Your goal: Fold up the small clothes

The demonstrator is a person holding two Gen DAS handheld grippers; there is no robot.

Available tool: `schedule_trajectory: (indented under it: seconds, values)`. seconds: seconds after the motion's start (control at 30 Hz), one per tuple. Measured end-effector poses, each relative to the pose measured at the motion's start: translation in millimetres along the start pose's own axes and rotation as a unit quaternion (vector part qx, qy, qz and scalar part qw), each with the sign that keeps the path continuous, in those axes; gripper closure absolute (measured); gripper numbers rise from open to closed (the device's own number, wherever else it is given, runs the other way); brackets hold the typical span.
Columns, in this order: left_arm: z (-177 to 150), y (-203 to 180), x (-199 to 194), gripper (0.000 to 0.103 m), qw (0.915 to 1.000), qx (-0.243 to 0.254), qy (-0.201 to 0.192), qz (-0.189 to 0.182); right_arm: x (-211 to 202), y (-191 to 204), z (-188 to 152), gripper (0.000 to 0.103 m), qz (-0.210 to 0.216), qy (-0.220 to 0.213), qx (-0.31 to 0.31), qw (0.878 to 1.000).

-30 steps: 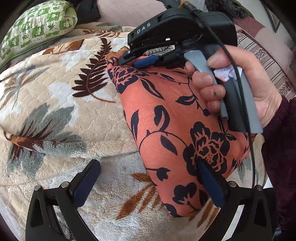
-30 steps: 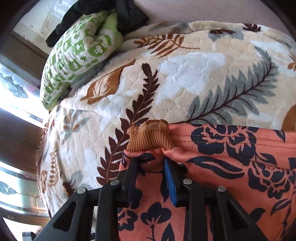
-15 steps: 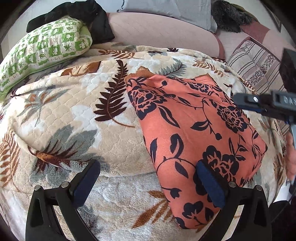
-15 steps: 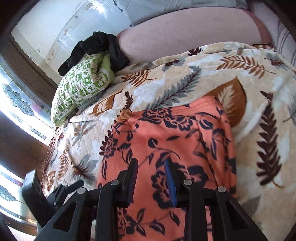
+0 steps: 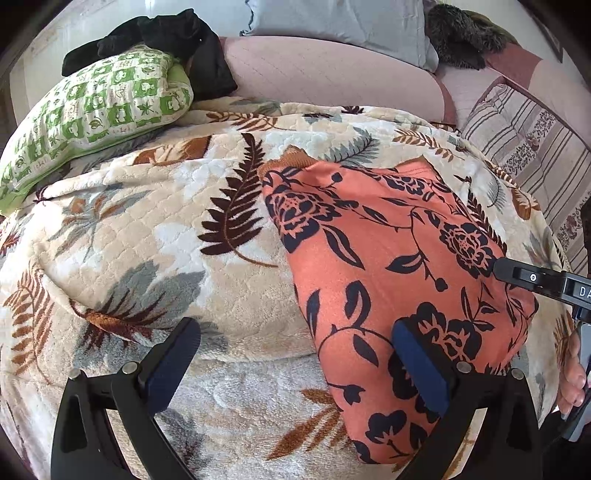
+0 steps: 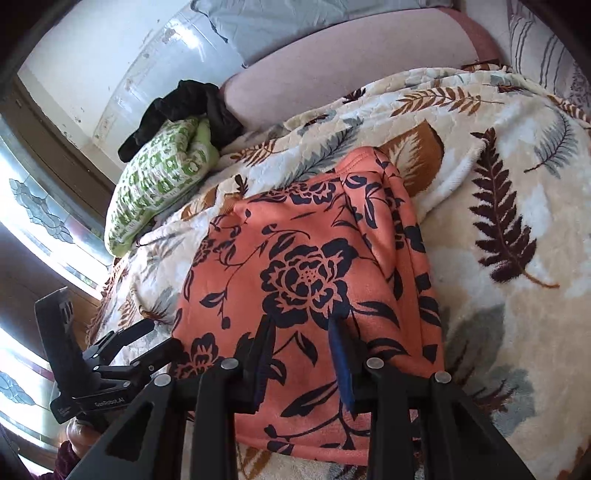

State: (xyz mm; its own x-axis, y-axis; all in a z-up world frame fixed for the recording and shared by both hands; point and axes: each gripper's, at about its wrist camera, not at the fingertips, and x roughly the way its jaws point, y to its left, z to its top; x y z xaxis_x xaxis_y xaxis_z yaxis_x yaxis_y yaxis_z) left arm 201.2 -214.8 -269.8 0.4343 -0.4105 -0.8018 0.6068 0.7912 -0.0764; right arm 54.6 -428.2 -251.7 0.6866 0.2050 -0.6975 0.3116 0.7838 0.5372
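An orange garment (image 5: 399, 258) with a dark floral print lies folded on the leaf-patterned blanket (image 5: 147, 240); a brown ribbed cuff shows at its far left corner. My left gripper (image 5: 295, 332) is wide open above the blanket, its right finger (image 5: 417, 365) over the garment's near edge, holding nothing. From the right wrist view, the garment (image 6: 303, 280) fills the middle. My right gripper (image 6: 301, 325) hovers over its near part, jaws a narrow gap apart, gripping no cloth. The right gripper's body (image 5: 532, 278) shows at the right edge; the left gripper's body (image 6: 122, 350) shows at lower left.
A green patterned pillow (image 5: 96, 122) with black clothes (image 5: 173, 37) on it lies at the back left. A grey pillow (image 5: 340, 22) and a pink headboard are behind. A striped cushion (image 5: 535, 147) sits at the right. A window (image 6: 37, 221) is on the left.
My right gripper let go of the garment's far cuffed corner and drew back to its near right side. The garment now lies flat. The left view has tilted up a little.
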Motion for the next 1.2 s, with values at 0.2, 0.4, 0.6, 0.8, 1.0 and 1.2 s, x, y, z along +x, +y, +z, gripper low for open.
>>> schedule_trajectory:
  seconds: [0.2,0.4,0.6,0.8,1.0,1.2]
  values:
    - [8.9,33.3,-31.1,0.0,0.9969,-0.042,-0.057,0.034,-11.0,-4.6,5.2,0.07,0.012,-0.048,0.006,0.999]
    - [9.5,69.8,-47.2,0.0,0.9904,-0.092,-0.079,0.065,-10.8,3.3,7.8,0.07,0.02,-0.058,-0.002,0.998]
    - [8.4,85.1,-53.8,0.0,0.987,-0.106,-0.088,0.082,-2.1,14.7,5.8,0.07,0.019,-0.053,-0.016,0.998]
    - [8.3,88.7,-58.3,0.0,0.9856,-0.105,-0.095,0.093,3.4,17.4,6.3,0.07,0.02,-0.05,-0.02,0.998]
    - [8.7,86.9,-57.4,0.0,0.9857,-0.1,-0.095,0.096,3.7,18.3,6.6,0.07,0.022,-0.049,-0.022,0.998]
    - [8.9,86.2,-55.5,0.0,0.9856,-0.098,-0.093,0.102,2.9,19.1,6.9,0.07,0.025,-0.051,-0.024,0.998]
